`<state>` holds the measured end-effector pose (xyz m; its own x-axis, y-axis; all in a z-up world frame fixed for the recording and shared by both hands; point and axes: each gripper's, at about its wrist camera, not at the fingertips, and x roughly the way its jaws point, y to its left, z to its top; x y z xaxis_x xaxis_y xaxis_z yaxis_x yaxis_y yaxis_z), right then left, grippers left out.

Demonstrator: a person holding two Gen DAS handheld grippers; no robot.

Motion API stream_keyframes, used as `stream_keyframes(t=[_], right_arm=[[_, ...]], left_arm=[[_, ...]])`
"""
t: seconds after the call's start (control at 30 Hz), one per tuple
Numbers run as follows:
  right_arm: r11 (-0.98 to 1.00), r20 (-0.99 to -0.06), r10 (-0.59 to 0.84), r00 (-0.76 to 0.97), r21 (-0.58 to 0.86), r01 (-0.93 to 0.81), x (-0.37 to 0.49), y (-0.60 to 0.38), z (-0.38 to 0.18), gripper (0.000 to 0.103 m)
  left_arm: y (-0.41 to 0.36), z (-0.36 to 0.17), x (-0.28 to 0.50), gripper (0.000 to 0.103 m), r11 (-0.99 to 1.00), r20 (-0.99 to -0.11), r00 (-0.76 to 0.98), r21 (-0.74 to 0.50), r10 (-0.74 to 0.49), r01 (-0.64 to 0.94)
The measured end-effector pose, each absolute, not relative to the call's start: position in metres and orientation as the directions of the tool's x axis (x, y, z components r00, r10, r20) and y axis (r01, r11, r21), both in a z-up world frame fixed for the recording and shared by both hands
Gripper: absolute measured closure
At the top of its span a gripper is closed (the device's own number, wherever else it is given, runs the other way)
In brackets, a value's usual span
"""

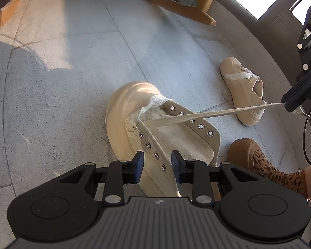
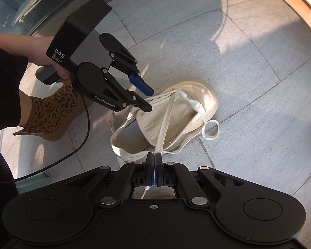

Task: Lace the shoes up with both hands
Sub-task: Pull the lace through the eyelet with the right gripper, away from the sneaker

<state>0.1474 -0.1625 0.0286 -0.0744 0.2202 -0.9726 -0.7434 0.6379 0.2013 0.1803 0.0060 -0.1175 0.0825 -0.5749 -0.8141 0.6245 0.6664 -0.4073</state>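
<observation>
The cream shoe [image 2: 176,112] lies on the grey floor [image 2: 259,83], and its lace [image 2: 165,120] is pinched tight in the closed right gripper [image 2: 154,159] above it. The left gripper [image 1: 157,161] hangs partly open over the shoe's side, holding nothing.

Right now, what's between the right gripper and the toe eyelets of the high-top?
Only the taut lace, running from the shut right gripper across the tongue to the high-top; both wrist views show it.
</observation>
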Motion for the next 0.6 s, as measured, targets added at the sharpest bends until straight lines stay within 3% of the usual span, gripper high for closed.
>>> stream_keyframes(t=[0.6], right_arm=[[0.683, -0.982, 0.169, -0.085, 0.179, -0.708, 0.134, -0.189, 0.111, 0.103]], left_arm=[[0.005, -0.118, 0.180, 0.076, 0.662, -0.814, 0.082, -0.404, -0.575, 0.631]])
